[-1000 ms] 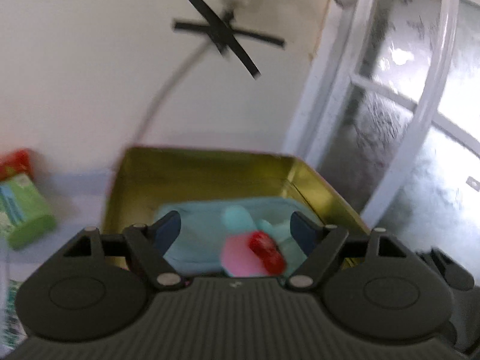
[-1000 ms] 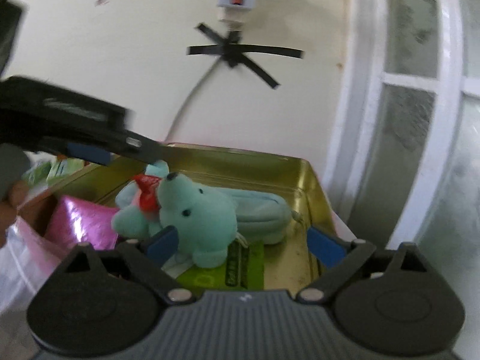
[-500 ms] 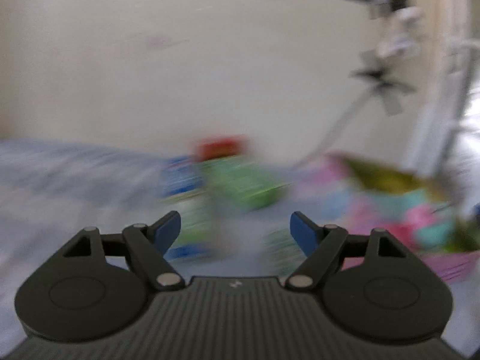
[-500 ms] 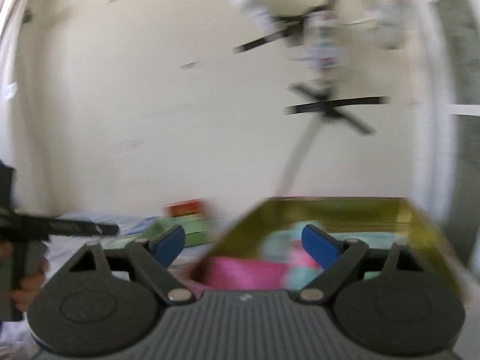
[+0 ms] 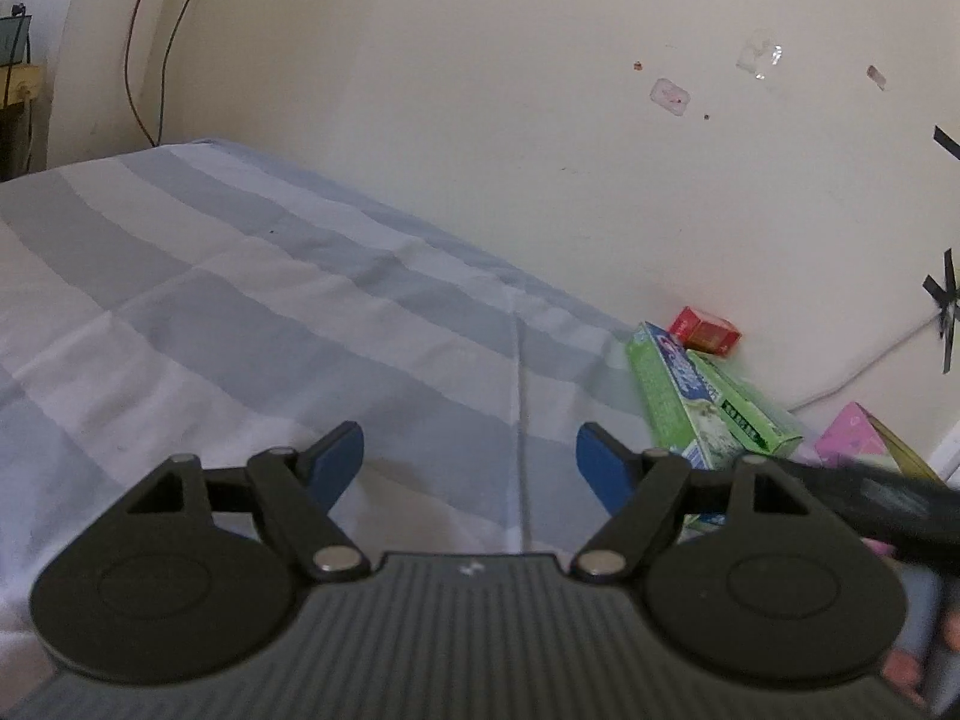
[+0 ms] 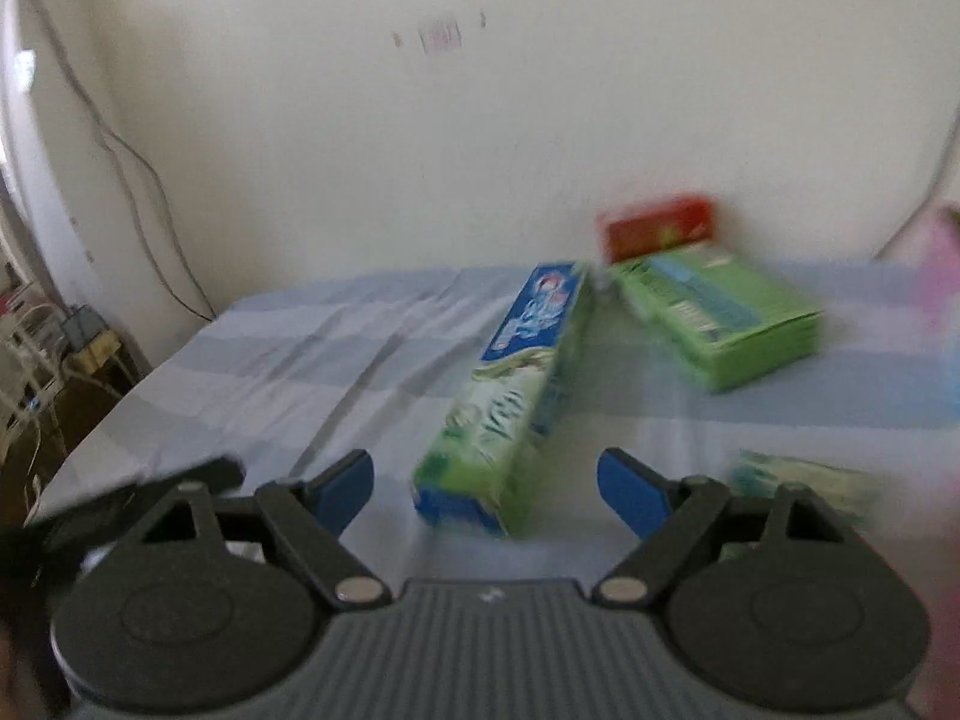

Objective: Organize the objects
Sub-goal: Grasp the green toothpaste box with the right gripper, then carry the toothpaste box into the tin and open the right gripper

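The toothpaste box (image 6: 528, 384) lies lengthwise on the bed (image 5: 240, 312), its near end just ahead of the right hand-held gripper (image 6: 485, 492). The jaws have just been closing but remain apart, touching nothing. The left hand-held gripper (image 5: 469, 463) is likewise released over bare striped sheet. A green box (image 6: 720, 318) and a red box (image 6: 660, 231) sit by the cream wall (image 5: 480, 90).

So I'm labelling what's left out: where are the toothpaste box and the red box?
toothpaste box (image 6: 510, 387), right wrist view, middle of its top face.
red box (image 6: 660, 232), right wrist view, its front face.
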Available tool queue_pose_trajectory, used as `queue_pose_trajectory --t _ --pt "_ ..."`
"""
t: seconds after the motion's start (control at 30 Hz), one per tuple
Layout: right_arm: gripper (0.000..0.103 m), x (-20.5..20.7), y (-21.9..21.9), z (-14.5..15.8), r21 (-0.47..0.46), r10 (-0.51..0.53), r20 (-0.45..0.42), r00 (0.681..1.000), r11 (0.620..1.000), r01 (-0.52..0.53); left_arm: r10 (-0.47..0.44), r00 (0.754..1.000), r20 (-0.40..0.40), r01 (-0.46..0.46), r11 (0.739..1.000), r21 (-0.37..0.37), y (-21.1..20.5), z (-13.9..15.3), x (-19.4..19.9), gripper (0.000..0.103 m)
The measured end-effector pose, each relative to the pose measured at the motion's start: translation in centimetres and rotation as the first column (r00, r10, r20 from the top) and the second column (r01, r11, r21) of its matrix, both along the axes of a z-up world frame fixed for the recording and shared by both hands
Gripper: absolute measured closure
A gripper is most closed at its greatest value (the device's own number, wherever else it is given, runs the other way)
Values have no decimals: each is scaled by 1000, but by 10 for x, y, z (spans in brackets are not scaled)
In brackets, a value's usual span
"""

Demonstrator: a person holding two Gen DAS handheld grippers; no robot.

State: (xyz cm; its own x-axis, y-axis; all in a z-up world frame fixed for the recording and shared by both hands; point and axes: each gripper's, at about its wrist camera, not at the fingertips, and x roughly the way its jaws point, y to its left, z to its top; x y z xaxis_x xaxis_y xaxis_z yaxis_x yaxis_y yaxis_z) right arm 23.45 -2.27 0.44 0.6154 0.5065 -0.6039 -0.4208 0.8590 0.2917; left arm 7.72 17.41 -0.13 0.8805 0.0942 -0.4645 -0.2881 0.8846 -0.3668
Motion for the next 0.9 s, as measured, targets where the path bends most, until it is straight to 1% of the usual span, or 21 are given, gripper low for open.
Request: queue_pose_trajectory --t 0.03,0.07,0.1,0.13,0.17,0.2,0.27,0.33,0.4,0.47,0.53,0.57,0.6,0.67,0.7,0.73,0.8,0.87,0.9 --pt "19 9 8 -5 -9 -9 -29 1000 1000 9 -1 1000 2 1 1000 1 0 1 0 24" --pt "24 15 16 -11 -28 -10 -50 999 1000 9 -2 1000 3 2 1000 0 4 -1 -2 24" --pt "47 15 23 -14 -64 -17 -13 1000 998 16 -3 1000 3 3 1000 -2 5 -1 -3 24" --pt "49 13 31 -17 -117 -14 15 1000 993 15 -4 1000 3 4 1000 -6 6 -1 -3 24" --pt "53 10 33 -17 -149 -10 36 999 989 15 -3 1000 2 3 1000 -9 3 -1 1 24" --pt "57 5 29 -16 -148 -8 30 1000 989 13 -7 1000 2 7 1000 -12 4 -1 2 24" --pt "63 -10 17 -14 -160 36 31 999 987 -31 -8 1000 3 8 1000 -12 1 -4 -1 24" --pt "63 -36 2 -11 -199 128 56 990 973 -115 -19 1000 9 19 1000 -12 2 -4 -4 24" --pt "63 -77 -22 -12 -238 233 81 969 949 -208 -47 999 19 48 999 -14 1 -3 -6 24" --pt "62 -118 -51 -11 -266 308 91 947 924 -275 -104 994 23 104 994 -21 -2 -3 -6 24" --pt "63 -157 -82 -8 -290 346 103 932 907 -305 -182 983 26 183 982 -35 -10 -2 -6 24" --pt "59 -175 -99 -8 -307 338 117 934 907 -289 -225 974 29 226 972 -57 -16 -1 -6 24" --pt "50 -193 -117 -8 -331 304 145 942 912 -244 -264 964 33 266 961 -77 -23 0 -6 24" --pt "44 -217 -145 -12 -373 181 204 962 923 -95 -355 934 50 358 930 -86 -43 7 -7 24" --pt "44 -225 -162 -14 -370 107 220 970 929 -18 -393 918 58 397 915 -78 -57 11 -8 24" --pt "44 -231 -177 -16 -346 39 224 974 937 42 -428 902 64 432 899 -76 -71 14 -8 24" --pt "44 -238 -205 -19 -251 -85 204 975 958 136 -497 865 62 501 863 -71 -98 18 -6 24" --pt "44 -244 -223 -22 -158 -144 178 973 972 173 -526 850 24 527 848 -55 -120 19 -4 24" --pt "44 -246 -225 -23 -132 -148 173 974 976 172 -540 842 0 539 840 -60 -129 17 -3 24"
